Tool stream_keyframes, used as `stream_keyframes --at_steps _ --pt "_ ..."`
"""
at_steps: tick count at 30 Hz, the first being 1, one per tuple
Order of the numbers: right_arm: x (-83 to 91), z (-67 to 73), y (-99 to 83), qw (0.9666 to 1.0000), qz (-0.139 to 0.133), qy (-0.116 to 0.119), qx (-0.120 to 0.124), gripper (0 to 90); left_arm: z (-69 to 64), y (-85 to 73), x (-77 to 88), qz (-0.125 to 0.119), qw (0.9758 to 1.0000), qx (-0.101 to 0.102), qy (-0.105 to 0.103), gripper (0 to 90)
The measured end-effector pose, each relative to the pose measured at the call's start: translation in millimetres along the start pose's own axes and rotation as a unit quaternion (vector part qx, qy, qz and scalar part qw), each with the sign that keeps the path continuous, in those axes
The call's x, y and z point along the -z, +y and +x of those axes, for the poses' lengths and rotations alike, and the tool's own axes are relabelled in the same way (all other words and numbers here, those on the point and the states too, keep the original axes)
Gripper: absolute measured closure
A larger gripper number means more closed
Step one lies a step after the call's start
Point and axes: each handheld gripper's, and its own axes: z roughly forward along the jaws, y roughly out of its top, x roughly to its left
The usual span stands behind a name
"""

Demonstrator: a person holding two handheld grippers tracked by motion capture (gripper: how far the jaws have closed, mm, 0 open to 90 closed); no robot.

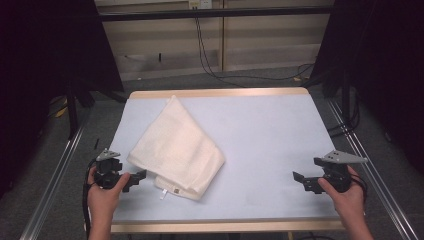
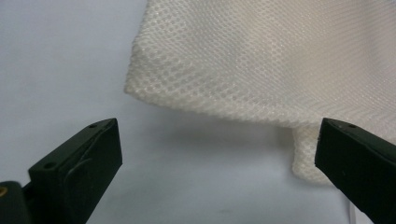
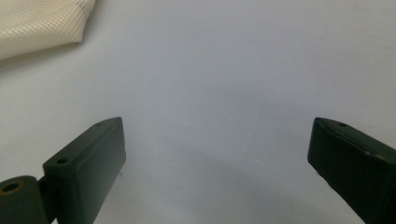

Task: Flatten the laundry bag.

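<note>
Towel [image 1: 176, 150] lies loosely folded, near left, ungripped. Left gripper [image 1: 136, 179] gapes wide beside its edge; right gripper [image 1: 301, 180] wide, empty. Folding probably unfinished.

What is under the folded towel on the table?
The cream towel lies folded on the pale blue table, its lower layers and a small tag peeking out at the near edge. Whatever else might lie beneath is covered by the cloth.
</note>
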Motion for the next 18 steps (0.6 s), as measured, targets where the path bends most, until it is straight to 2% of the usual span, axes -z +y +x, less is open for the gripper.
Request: stream_keyframes --at_steps 4,8,11,12,15,16,18 --pt "-5.5 -1.4 2.6 1.0 0.002 0.0 0.009 3.6 -2.4 2.8 -5.0 -0.003 0.9999 0.01 0.0 0.3" --pt "-11.1 -2.5 3.6 0.9999 0.007 0.005 0.014 3.6 -9.1 2.8 -10.6 0.007 1.0 0.003 -0.003 0.0" --pt "-11.9 -1.8 6.2 0.9998 0.0 -0.001 0.021 2.9 -14.1 0.5 -14.7 0.01 0.9998 0.015 -0.003 0.0" --pt "-12.1 -0.2 7.1 0.9997 -0.002 0.002 0.023 2.8 -16.8 -0.9 -14.5 0.006 0.9992 0.03 -0.025 0.0" --pt "-12.2 2.2 7.4 0.9996 -0.004 0.002 0.028 2.9 -21.6 -2.5 -13.3 0.003 0.9994 0.026 -0.024 2.5" --pt "-11.9 4.2 7.8 0.9995 -0.006 0.0 0.03 2.8 -24.8 -3.1 -13.8 -0.004 0.9989 0.039 -0.026 4.0" --pt "-12.0 4.4 7.9 0.9994 -0.007 0.001 0.033 2.8 -26.1 -2.9 -14.6 -0.001 0.9992 0.034 -0.022 6.1"
